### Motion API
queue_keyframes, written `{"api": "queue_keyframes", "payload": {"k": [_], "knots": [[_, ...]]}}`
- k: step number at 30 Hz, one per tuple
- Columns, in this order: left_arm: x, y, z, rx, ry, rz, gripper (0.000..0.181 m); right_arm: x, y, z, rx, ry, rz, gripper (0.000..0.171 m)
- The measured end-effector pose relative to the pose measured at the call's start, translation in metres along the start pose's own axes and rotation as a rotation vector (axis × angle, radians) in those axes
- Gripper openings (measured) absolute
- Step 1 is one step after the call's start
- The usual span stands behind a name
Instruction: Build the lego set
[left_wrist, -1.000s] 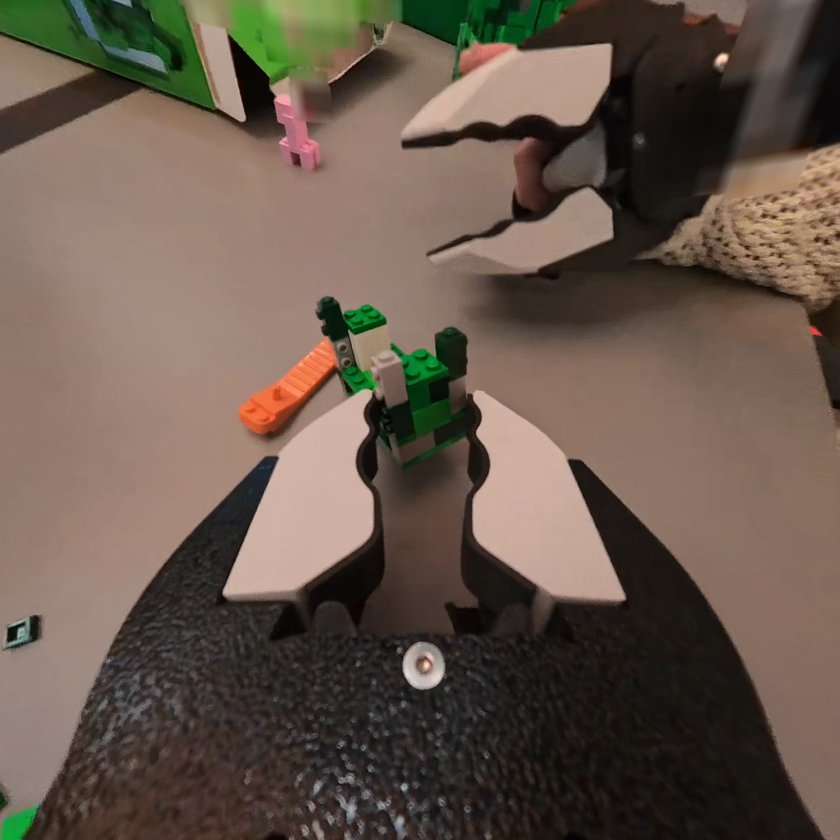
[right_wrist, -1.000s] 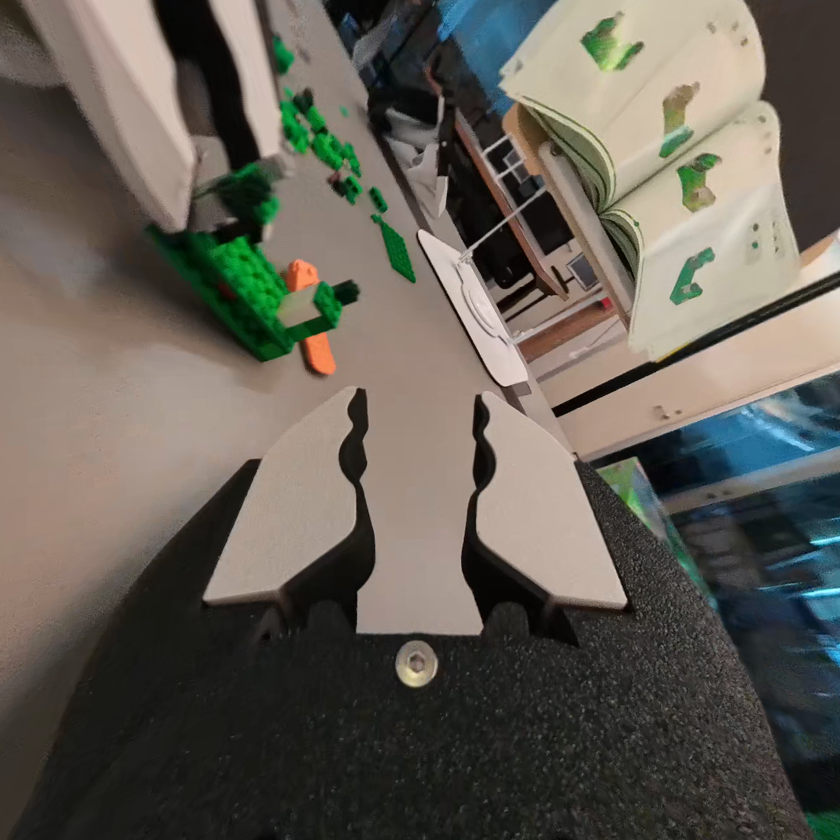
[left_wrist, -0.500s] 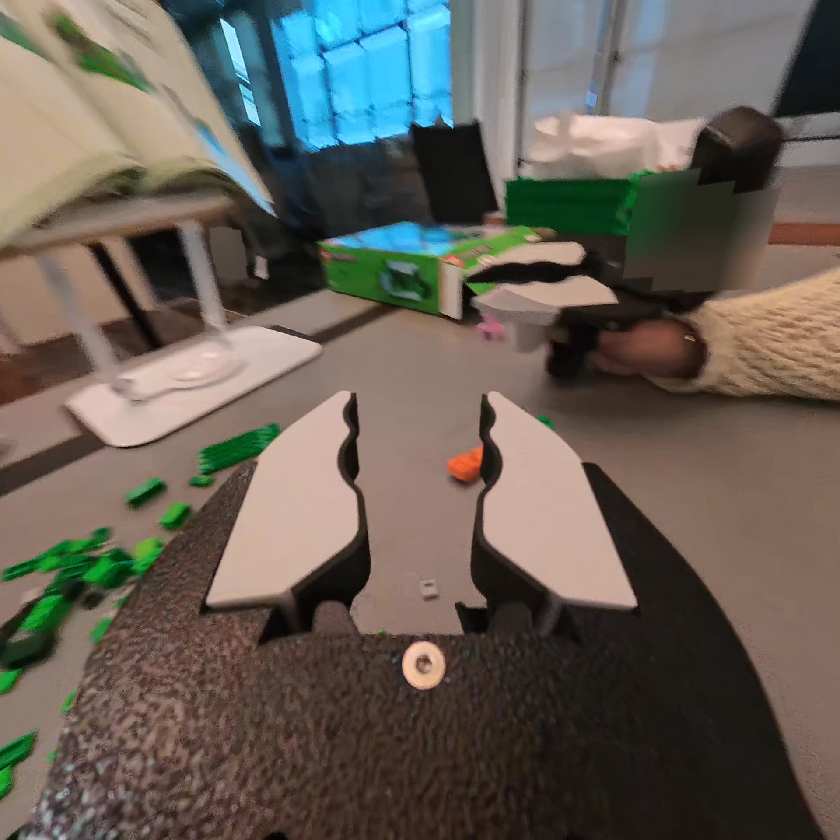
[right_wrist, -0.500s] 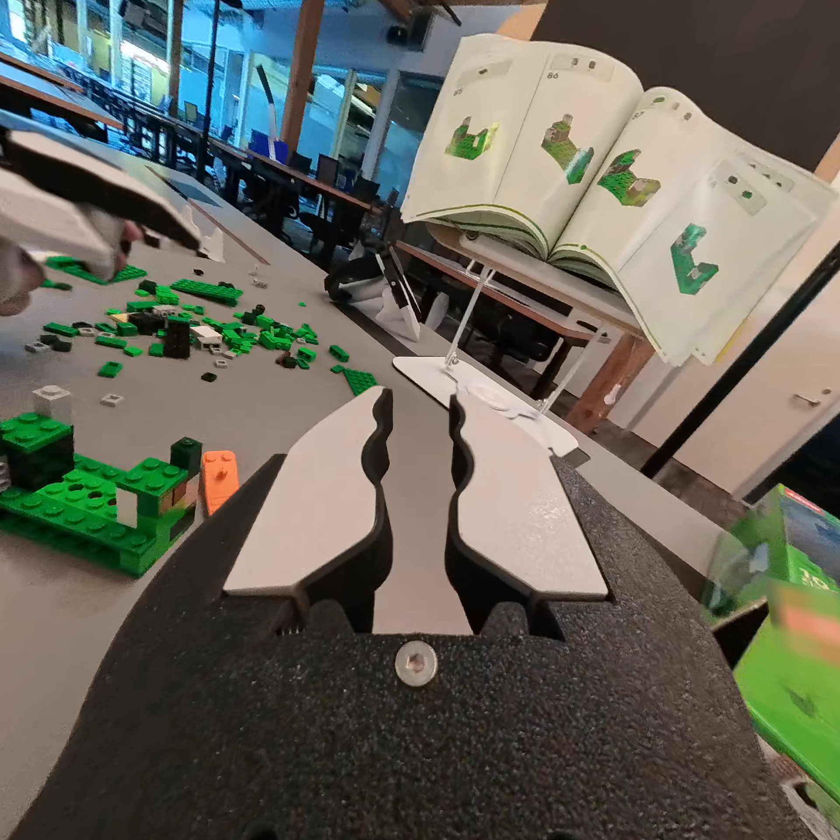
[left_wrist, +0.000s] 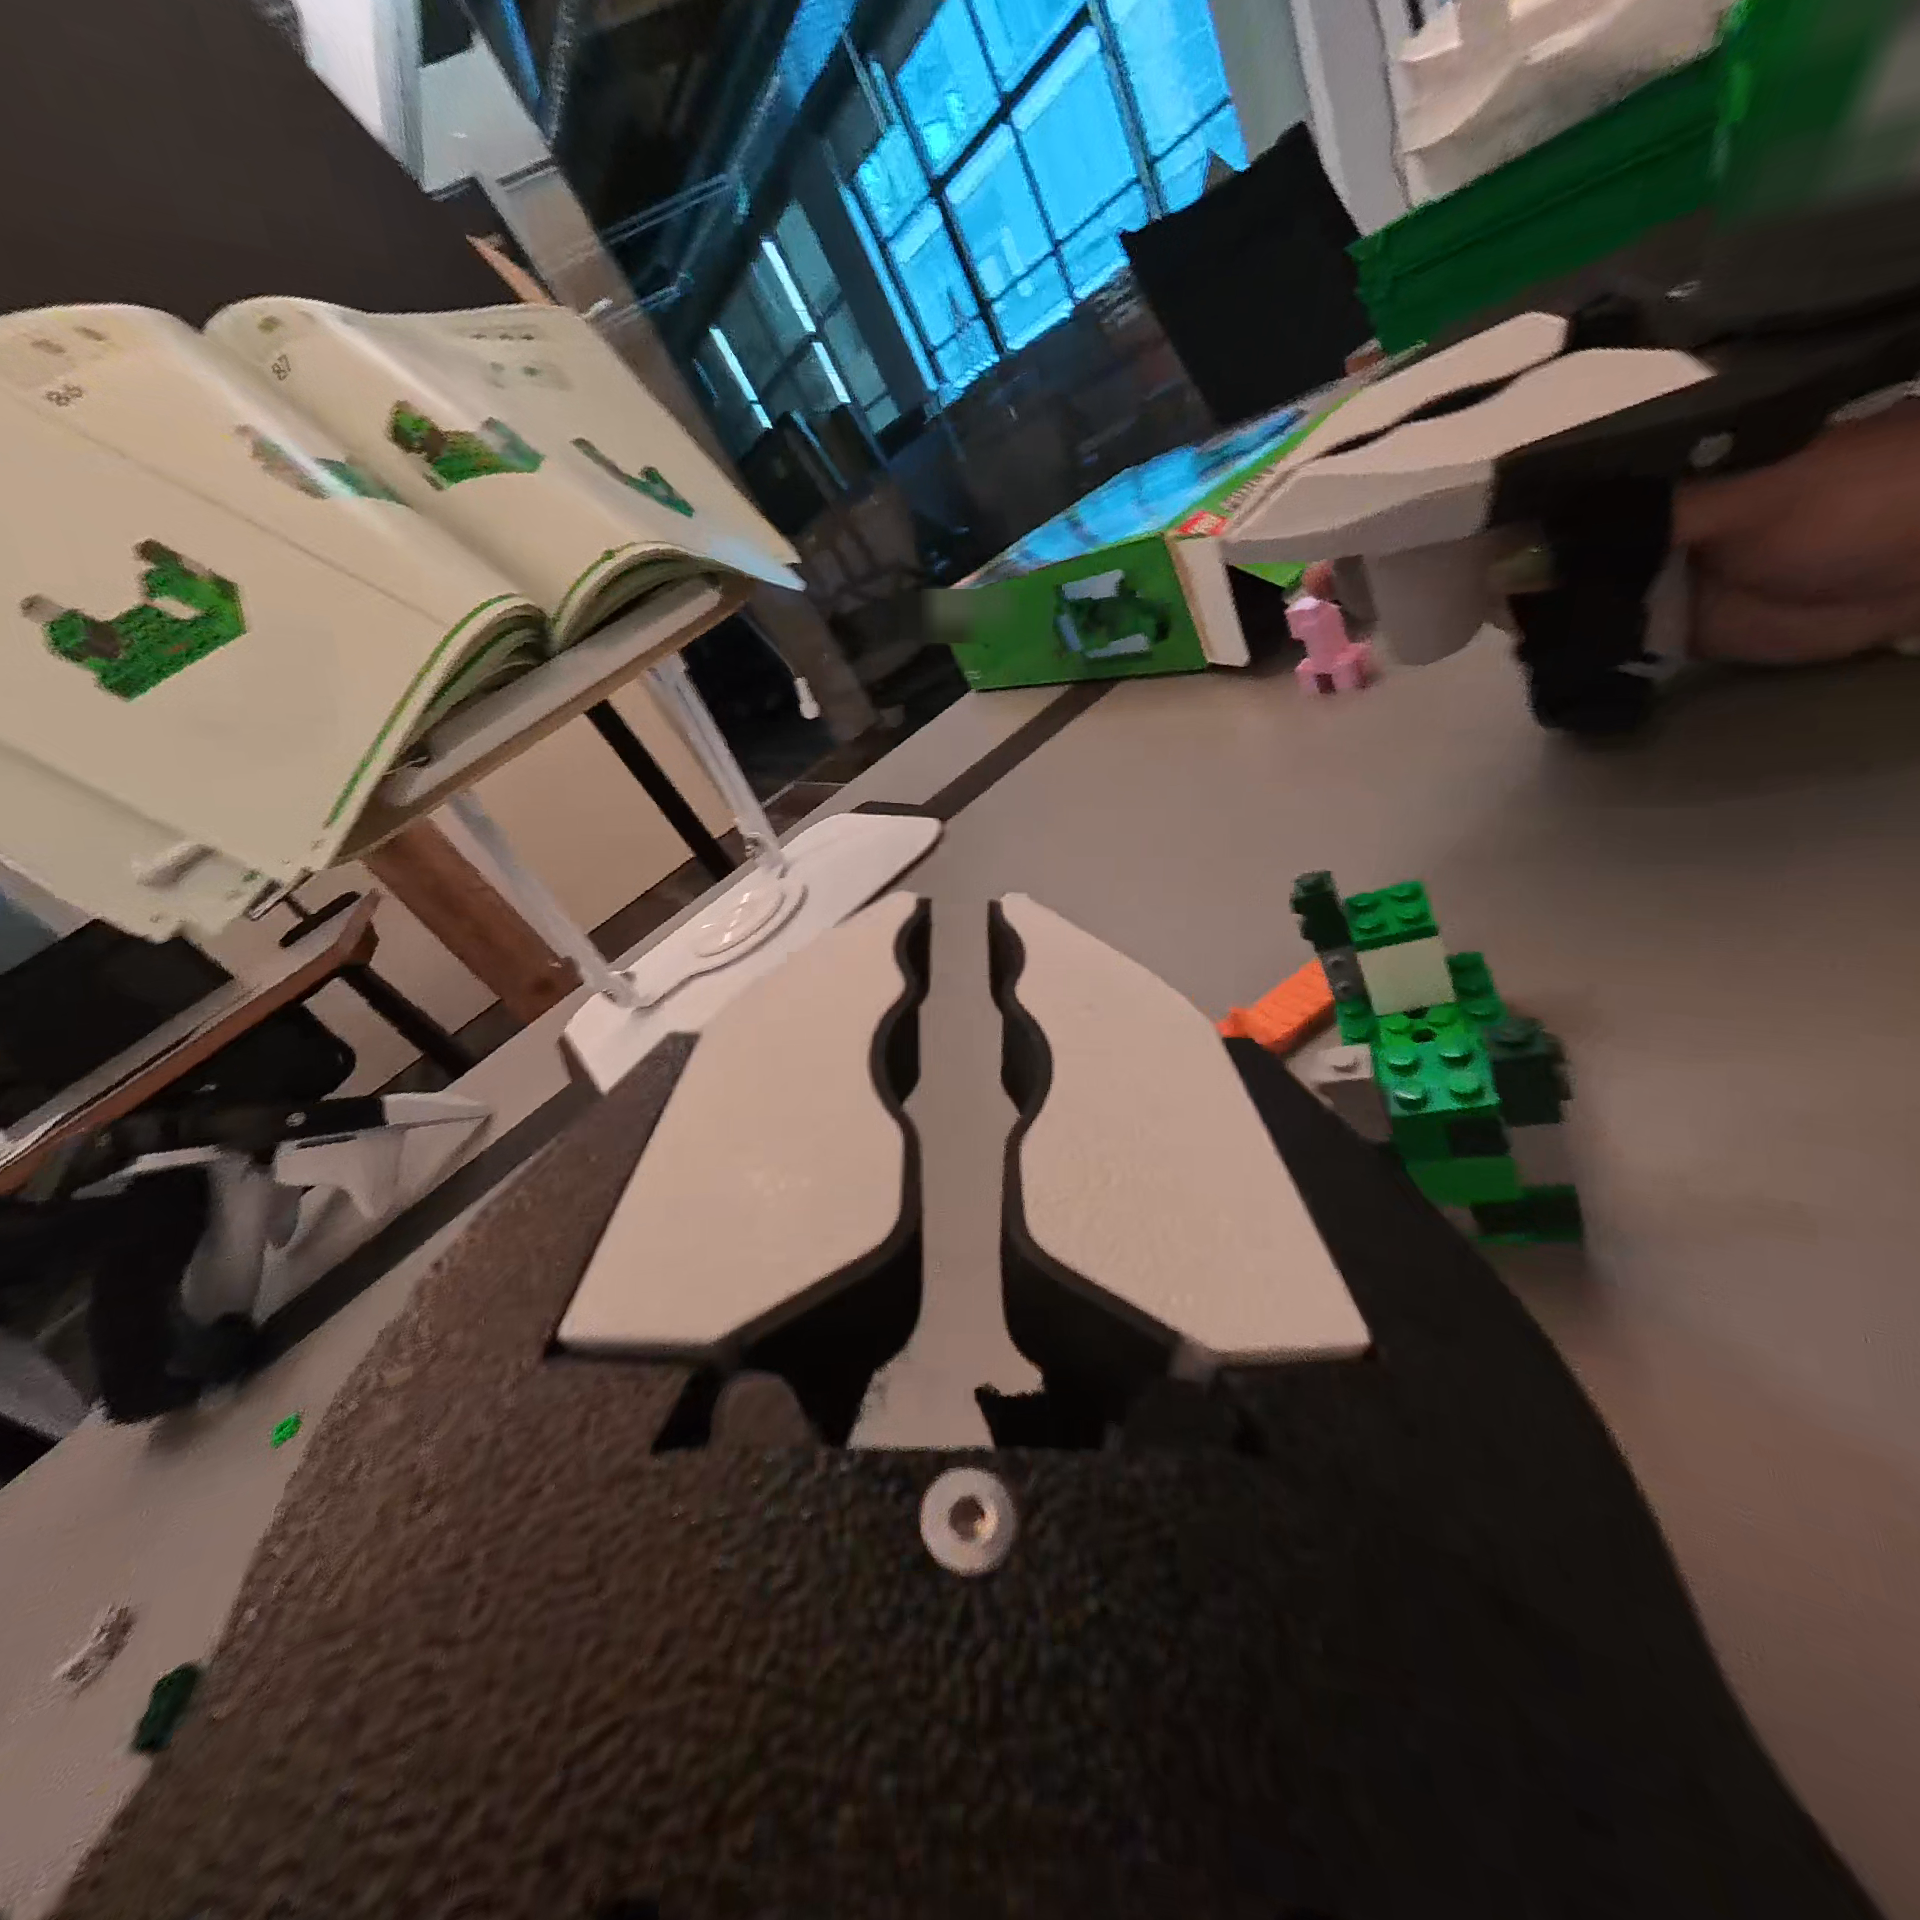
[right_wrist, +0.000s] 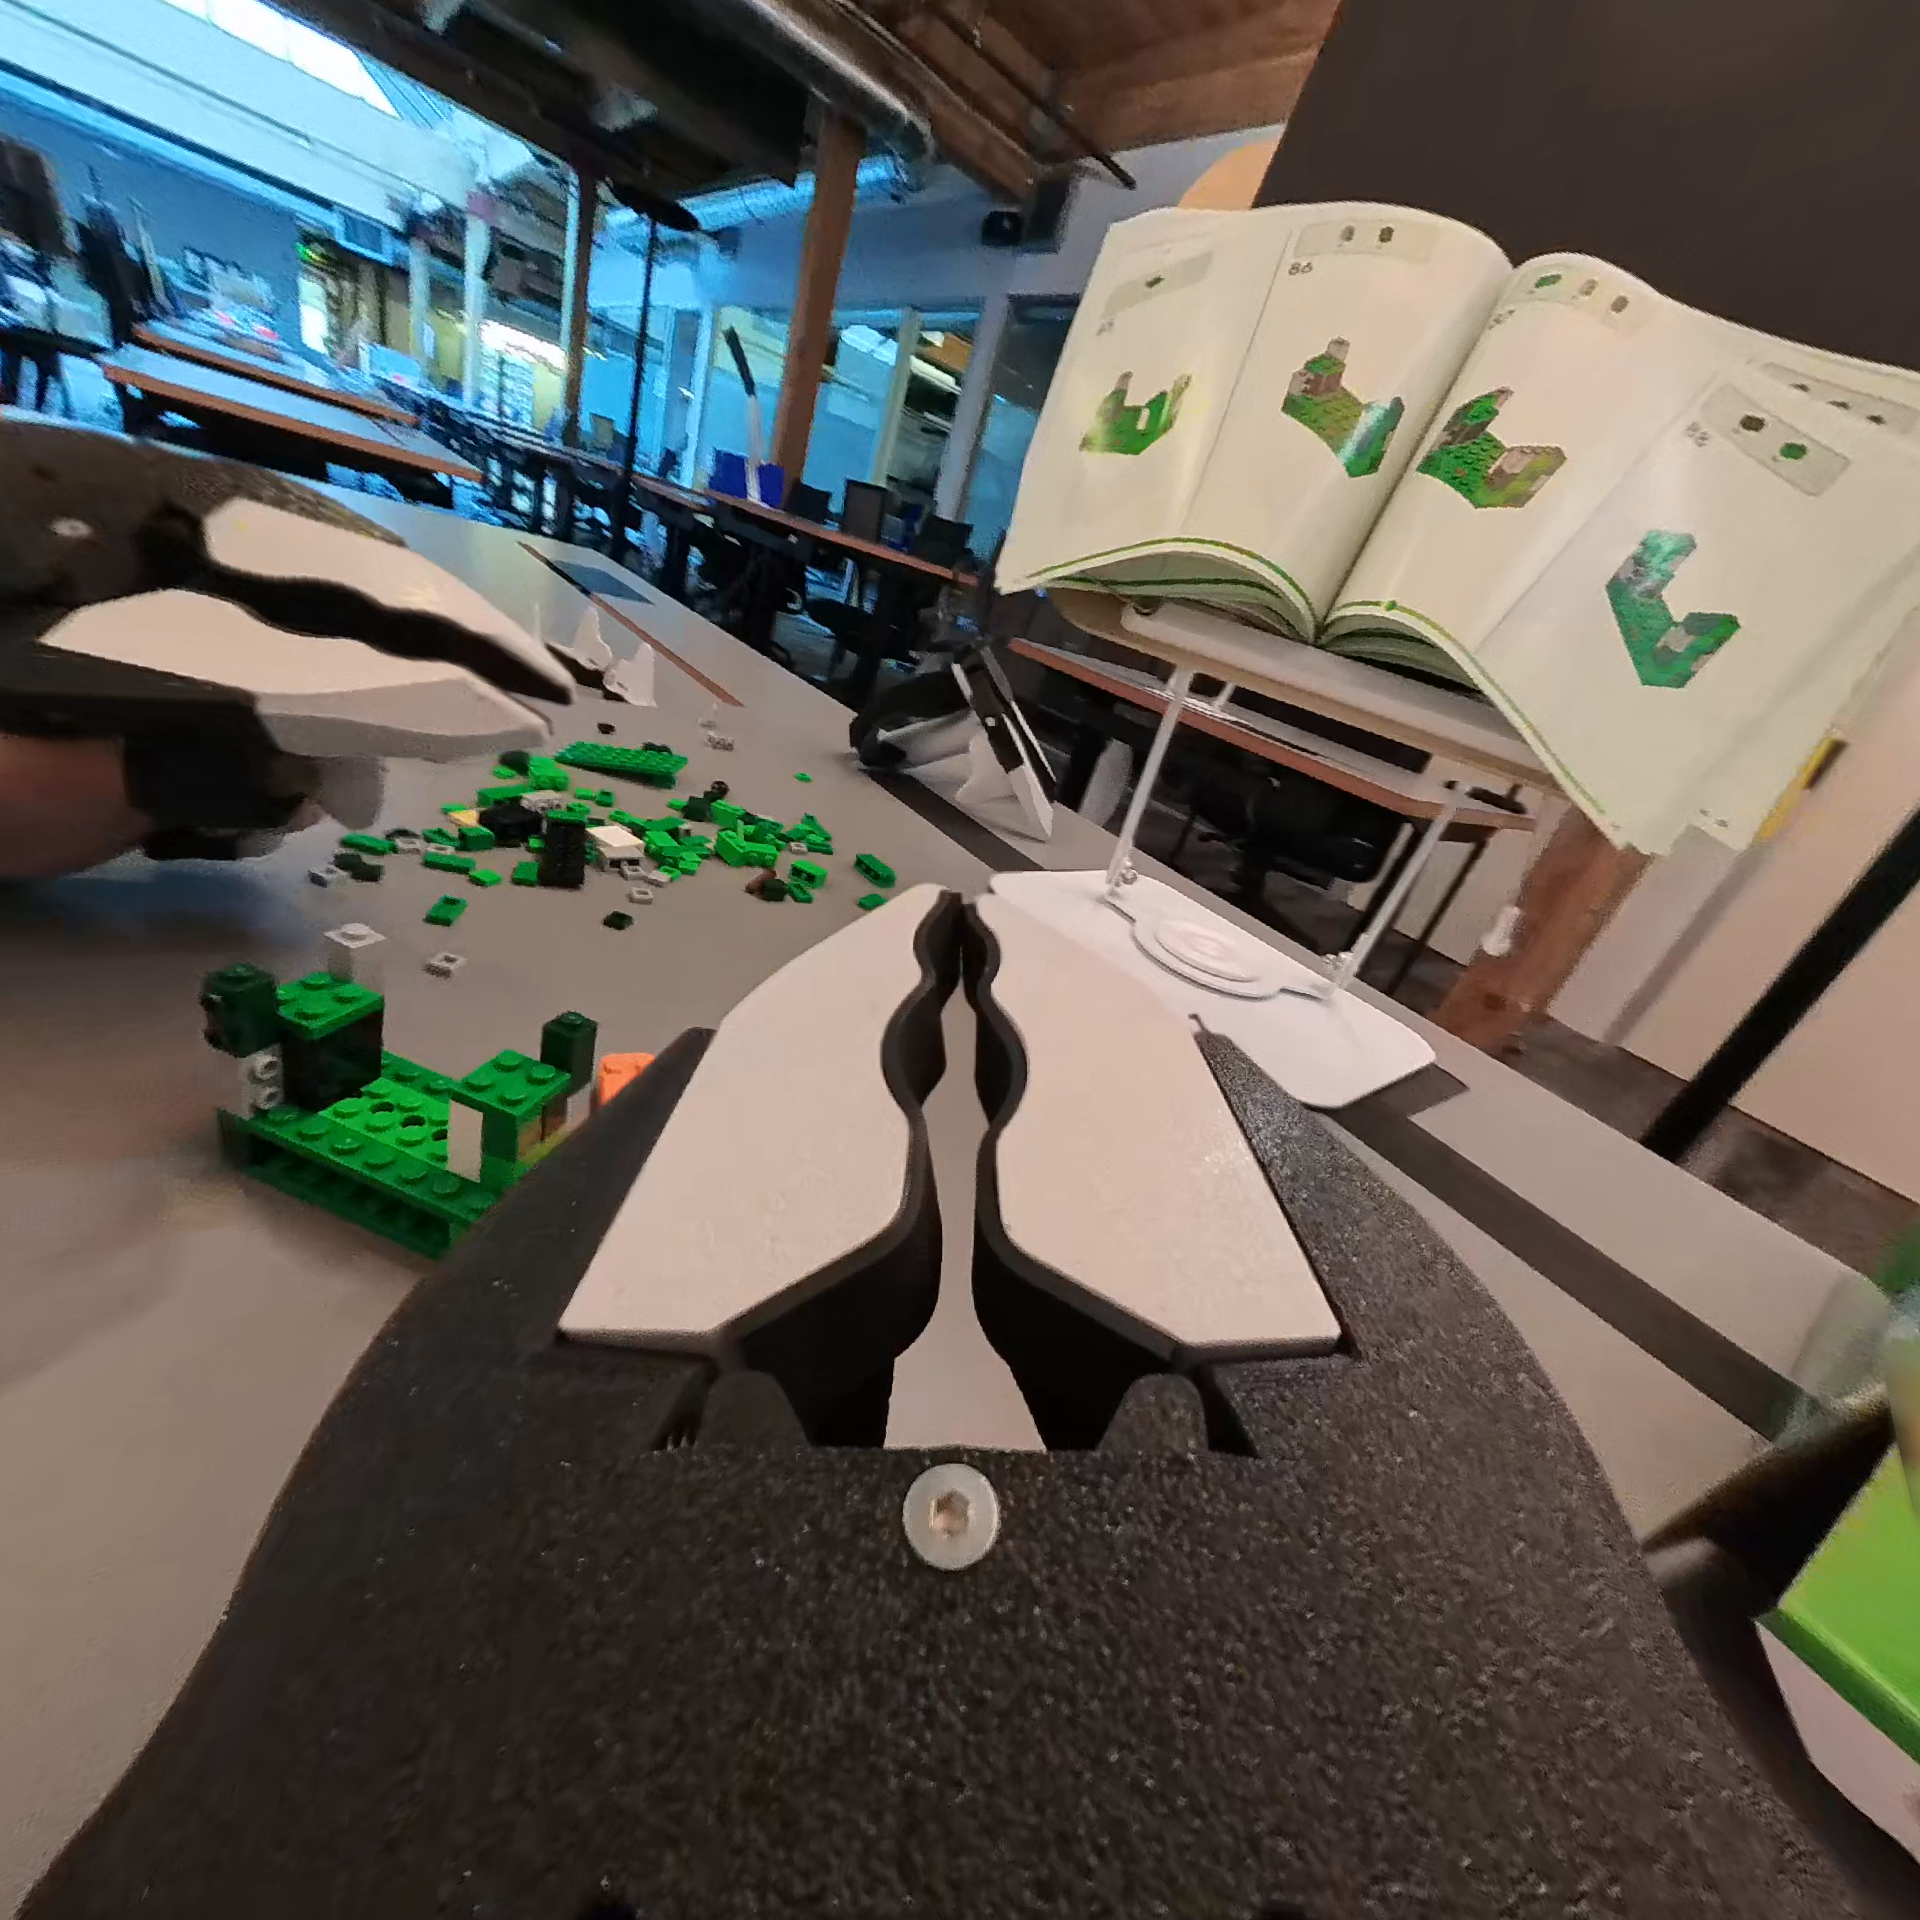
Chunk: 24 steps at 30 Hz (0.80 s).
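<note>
The partly built green lego model (left_wrist: 1434, 1070) stands on the grey table, right of my left gripper (left_wrist: 958, 902), which is empty with its jaws drawn to a narrow slit. It also shows in the right wrist view (right_wrist: 384, 1101), left of my right gripper (right_wrist: 956, 912), which is shut on nothing, tips touching. Each gripper shows in the other's view, the right one (left_wrist: 1299, 488) hovering above the table at upper right and the left one (right_wrist: 520, 675) above the loose bricks. A pile of loose green, black and white bricks (right_wrist: 623, 821) lies beyond the model.
An open instruction book (right_wrist: 1455, 468) sits on a clear stand with a white base (right_wrist: 1226, 966) at the table's far edge. An orange brick separator (left_wrist: 1278, 1013) lies beside the model. A green set box (left_wrist: 1091, 613) and a pink figure (left_wrist: 1330, 644) stand farther back. The grippers' ends are close to 12 cm from one another.
My left gripper let go of the model, drew back and turned toward the book, and closed. My right gripper also closed and levelled out. The model stays on the table.
</note>
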<state>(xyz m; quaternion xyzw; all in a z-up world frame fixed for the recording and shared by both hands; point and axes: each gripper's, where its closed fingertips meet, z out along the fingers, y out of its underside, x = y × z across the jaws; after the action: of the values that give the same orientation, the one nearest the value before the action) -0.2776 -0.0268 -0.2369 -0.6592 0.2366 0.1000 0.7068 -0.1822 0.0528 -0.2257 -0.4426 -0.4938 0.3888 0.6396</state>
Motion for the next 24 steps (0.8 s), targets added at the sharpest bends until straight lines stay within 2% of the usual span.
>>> {"api": "queue_keyframes", "payload": {"k": [5, 8, 24], "knots": [[-0.019, 0.005, -0.003, 0.007, -0.060, -0.077, 0.002, 0.009, -0.005, -0.003, 0.059, -0.026, 0.126, 0.000], [-0.027, 0.008, -0.004, 0.004, -0.090, -0.128, 0.004, 0.017, -0.007, -0.006, 0.085, -0.006, 0.181, 0.000], [-0.044, 0.013, -0.013, 0.015, -0.156, -0.240, 0.000, 0.006, -0.006, -0.007, 0.059, 0.008, 0.080, 0.000]]}}
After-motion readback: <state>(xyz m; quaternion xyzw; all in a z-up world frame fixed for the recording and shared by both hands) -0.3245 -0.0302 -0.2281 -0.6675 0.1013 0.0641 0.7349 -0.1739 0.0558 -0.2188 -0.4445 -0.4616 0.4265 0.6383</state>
